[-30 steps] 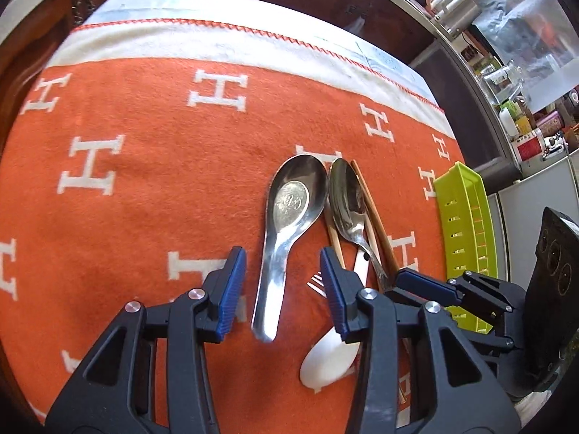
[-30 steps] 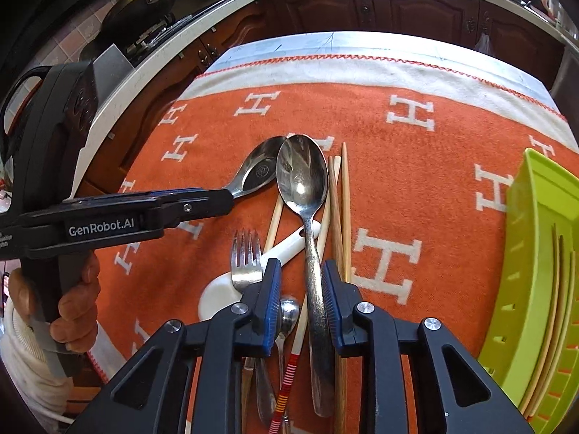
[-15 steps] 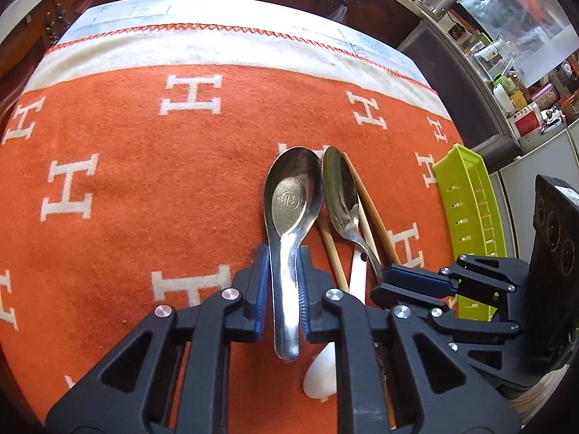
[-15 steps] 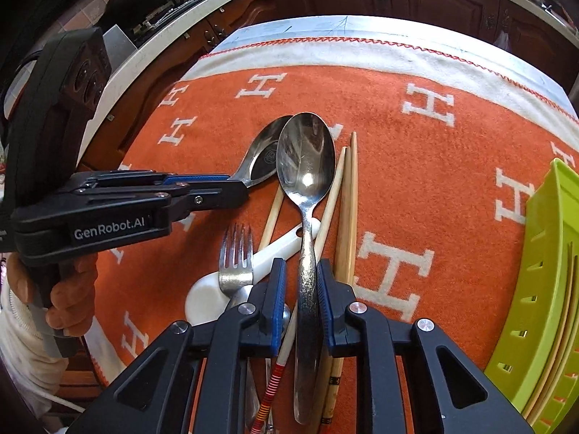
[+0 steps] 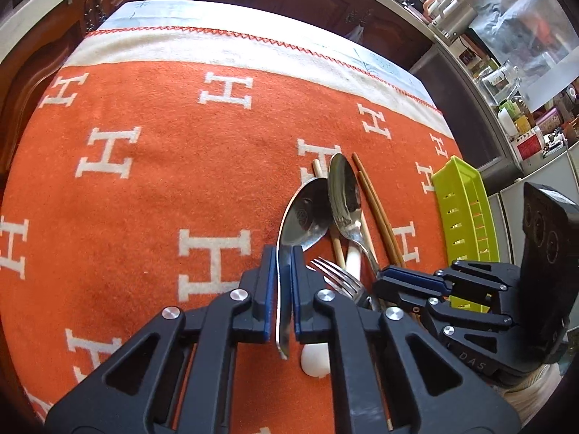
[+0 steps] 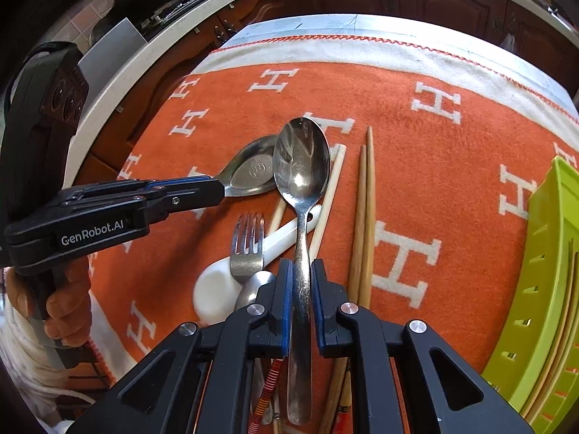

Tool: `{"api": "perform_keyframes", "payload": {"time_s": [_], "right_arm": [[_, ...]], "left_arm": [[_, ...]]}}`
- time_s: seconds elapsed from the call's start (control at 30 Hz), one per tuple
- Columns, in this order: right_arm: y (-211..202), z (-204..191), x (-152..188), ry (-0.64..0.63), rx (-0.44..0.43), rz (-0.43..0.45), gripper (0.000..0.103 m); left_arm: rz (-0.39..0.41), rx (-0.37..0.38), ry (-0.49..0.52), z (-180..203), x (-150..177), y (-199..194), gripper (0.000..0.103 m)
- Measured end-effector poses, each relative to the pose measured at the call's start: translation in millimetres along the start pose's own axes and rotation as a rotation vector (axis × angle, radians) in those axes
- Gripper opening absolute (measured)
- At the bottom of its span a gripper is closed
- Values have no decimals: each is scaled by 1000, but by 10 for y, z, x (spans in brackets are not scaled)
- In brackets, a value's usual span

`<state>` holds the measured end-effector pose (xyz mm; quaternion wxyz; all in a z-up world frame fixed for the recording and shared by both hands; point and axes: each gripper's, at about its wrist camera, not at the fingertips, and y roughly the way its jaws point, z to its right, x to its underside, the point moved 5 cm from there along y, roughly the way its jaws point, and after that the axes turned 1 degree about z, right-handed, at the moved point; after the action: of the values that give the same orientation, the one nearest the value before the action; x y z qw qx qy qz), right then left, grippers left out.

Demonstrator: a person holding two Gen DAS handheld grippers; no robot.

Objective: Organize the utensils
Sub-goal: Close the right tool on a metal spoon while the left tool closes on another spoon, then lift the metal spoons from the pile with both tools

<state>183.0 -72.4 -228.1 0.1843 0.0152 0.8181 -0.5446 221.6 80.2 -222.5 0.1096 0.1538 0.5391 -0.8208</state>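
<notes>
My left gripper (image 5: 281,278) is shut on the handle of a flat steel soup spoon (image 5: 305,217) and holds it tilted above the orange cloth; it also shows in the right wrist view (image 6: 253,173). My right gripper (image 6: 299,291) is shut on the handle of a steel tablespoon (image 6: 302,159), also seen in the left wrist view (image 5: 345,195). Beneath them lie a fork (image 6: 248,242), a white ceramic spoon (image 6: 217,289) and several chopsticks (image 6: 363,224).
A lime green slotted tray (image 6: 546,260) with chopsticks in it stands at the right edge of the cloth; it also shows in the left wrist view (image 5: 466,224). The orange cloth (image 5: 144,181) with white H marks covers the table. Dark cabinets stand behind.
The left gripper closed on the soup spoon's handle and lifted it. The right gripper closed tighter on the tablespoon and raised it. Both views pulled back from the cloth.
</notes>
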Motion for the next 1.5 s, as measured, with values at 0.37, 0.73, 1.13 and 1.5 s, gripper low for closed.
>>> {"api": "perform_keyframes", "payload": {"time_s": [0.37, 0.73, 1.13, 1.5], "right_arm": [[-54, -8, 45, -52, 106, 27, 10], [-229, 26, 106, -14, 114, 63, 10], [-82, 164, 96, 61, -23, -31, 10], [-1, -12, -50, -112, 184, 31, 24]], "left_arm": [[7, -41, -14, -66, 98, -69, 0], [85, -86, -50, -62, 158, -349, 0], [43, -56, -83, -115, 298, -293, 0], [36, -46, -104, -191, 288, -252, 0]]}}
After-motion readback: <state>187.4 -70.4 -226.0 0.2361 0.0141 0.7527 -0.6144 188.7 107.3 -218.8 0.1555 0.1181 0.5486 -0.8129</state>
